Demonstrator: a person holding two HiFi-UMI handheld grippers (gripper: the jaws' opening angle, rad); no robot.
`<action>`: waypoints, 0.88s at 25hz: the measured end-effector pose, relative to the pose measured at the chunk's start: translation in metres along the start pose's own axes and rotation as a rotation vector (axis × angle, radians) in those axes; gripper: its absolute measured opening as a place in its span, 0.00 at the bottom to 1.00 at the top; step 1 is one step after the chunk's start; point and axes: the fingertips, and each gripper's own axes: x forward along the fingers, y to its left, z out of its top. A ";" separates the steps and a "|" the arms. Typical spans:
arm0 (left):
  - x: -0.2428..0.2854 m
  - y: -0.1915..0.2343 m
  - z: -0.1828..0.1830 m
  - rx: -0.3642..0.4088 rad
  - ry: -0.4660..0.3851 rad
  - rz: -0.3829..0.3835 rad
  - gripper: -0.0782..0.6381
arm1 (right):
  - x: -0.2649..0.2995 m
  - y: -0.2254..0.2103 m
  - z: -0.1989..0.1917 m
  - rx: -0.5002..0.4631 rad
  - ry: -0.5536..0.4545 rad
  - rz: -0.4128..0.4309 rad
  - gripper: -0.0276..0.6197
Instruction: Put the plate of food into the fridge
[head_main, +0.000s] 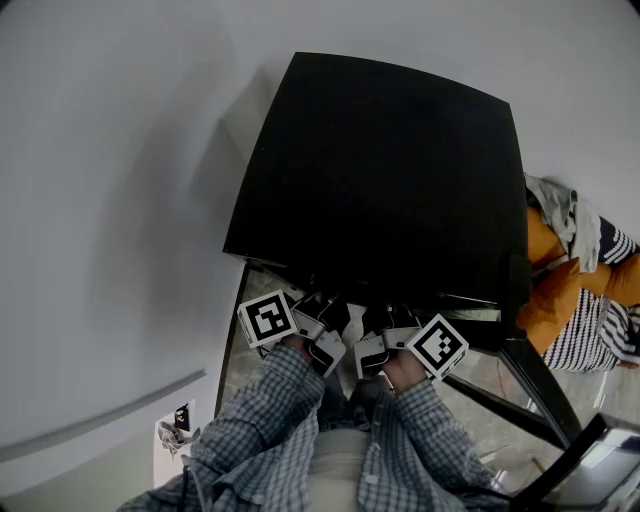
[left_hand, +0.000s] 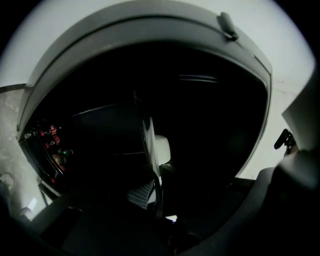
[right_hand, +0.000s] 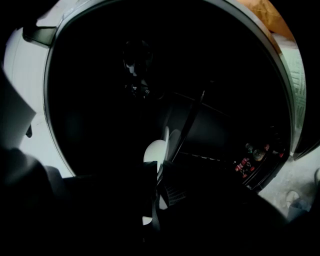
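We see the left gripper (head_main: 322, 328) and the right gripper (head_main: 383, 345) side by side at the front lip of the black fridge (head_main: 380, 170). In both gripper views the jaws look clenched on a thin pale rim. We take it for the plate (left_hand: 148, 145), seen edge-on inside the dark cabinet (the food itself we cannot make out). In the head view the fridge top hides the plate.

We judge tilt to be the main risk. The 2 claws pinch only the rim, so if 1 hand runs ahead of the other, the plate could tip and shed its load, or slip out of a jaw. The interior is nearly black, so the far edge could also catch a shelf we cannot see.

Room is tight. The 2 grippers nearly touch each other. A door shelf (left_hand: 50, 150) of bottles (left_hand: 51, 131) sits at the edge of both gripper views, near enough to catch if the hands swing wide. A pale wall (head_main: 110, 200) and a heap of orange and striped cloth (head_main: 575, 290) flank the fridge, both well apart from the claws.
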 end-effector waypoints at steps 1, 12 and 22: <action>-0.003 0.001 -0.001 0.000 -0.001 0.004 0.16 | 0.000 0.001 0.000 -0.005 0.003 0.006 0.10; -0.015 0.005 -0.003 0.021 -0.012 0.035 0.16 | -0.002 0.007 -0.004 -0.218 0.073 -0.047 0.15; -0.029 0.003 -0.009 0.168 0.001 0.089 0.16 | -0.031 0.018 -0.031 -0.376 0.213 -0.017 0.16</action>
